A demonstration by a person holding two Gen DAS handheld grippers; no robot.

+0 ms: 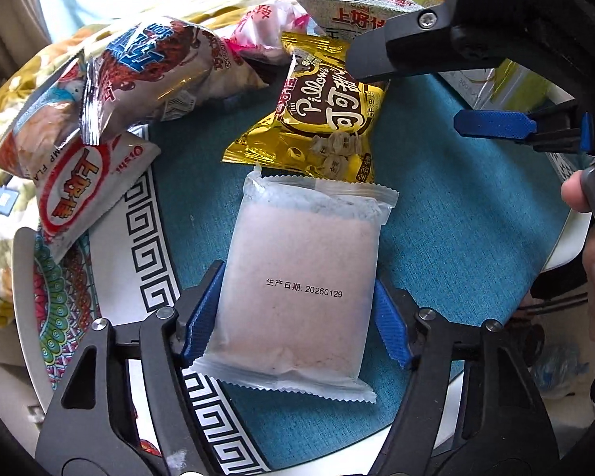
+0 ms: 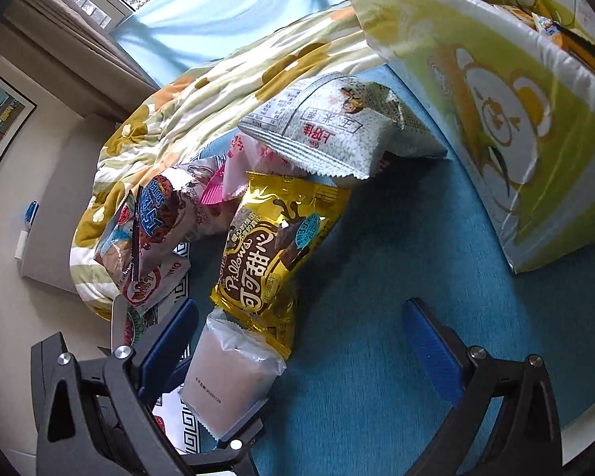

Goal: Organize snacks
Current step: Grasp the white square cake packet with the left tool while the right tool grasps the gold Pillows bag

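Note:
A pale pink snack pack (image 1: pixel 297 281) with a printed date lies on the teal cloth (image 1: pixel 456 218). My left gripper (image 1: pixel 297 317) is open with a blue pad on each side of the pack, not clamped; the pack also shows in the right wrist view (image 2: pixel 230 380). A gold Pillows bag (image 1: pixel 325 119) (image 2: pixel 273 254) lies just beyond it. My right gripper (image 2: pixel 301 349) is open and empty above the cloth; in the left wrist view it shows at the upper right (image 1: pixel 408 95).
A heap of snack bags lies at the left: a chocolate bag (image 1: pixel 150 67), a red-and-white Oishi bag (image 1: pixel 83 190), a pink pack (image 1: pixel 265 27), a grey bag (image 2: pixel 329 135). A large green bag (image 2: pixel 496 119) stands at the right. A patterned border (image 1: pixel 146 246) and floral blanket (image 2: pixel 218 91) adjoin.

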